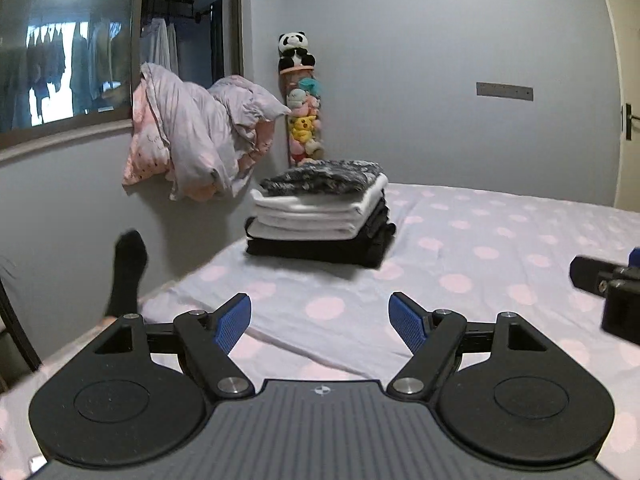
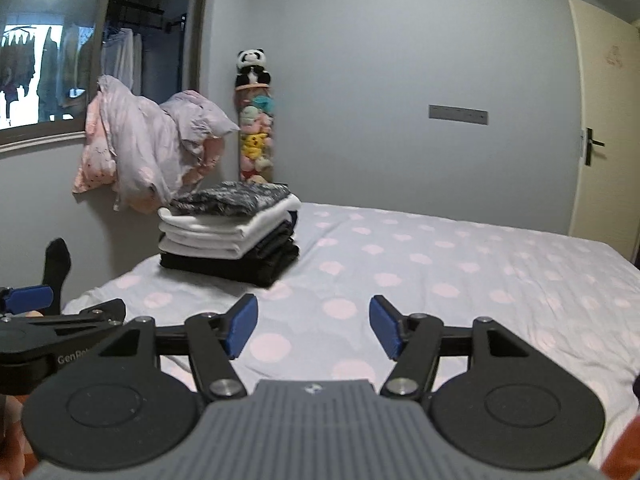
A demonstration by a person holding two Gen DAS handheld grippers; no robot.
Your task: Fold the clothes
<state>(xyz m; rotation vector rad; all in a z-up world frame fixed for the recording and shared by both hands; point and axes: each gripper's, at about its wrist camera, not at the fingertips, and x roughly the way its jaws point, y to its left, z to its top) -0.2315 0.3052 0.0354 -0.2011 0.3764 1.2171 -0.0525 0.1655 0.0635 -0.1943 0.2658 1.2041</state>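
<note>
A neat stack of folded clothes sits on the bed near the far left corner: a mottled grey piece on top, white ones below, black ones at the bottom. My left gripper hovers low over the sheet in front of the stack, open, with nothing between its blue pads. My right gripper is beside it to the right, also open and empty. A black sock stands up past the bed's left edge. The right gripper's body shows at the left wrist view's right edge.
The bed has a pale sheet with pink dots. A crumpled duvet hangs against the left wall under a window. A tall holder of plush toys stands in the corner. A door is at the right.
</note>
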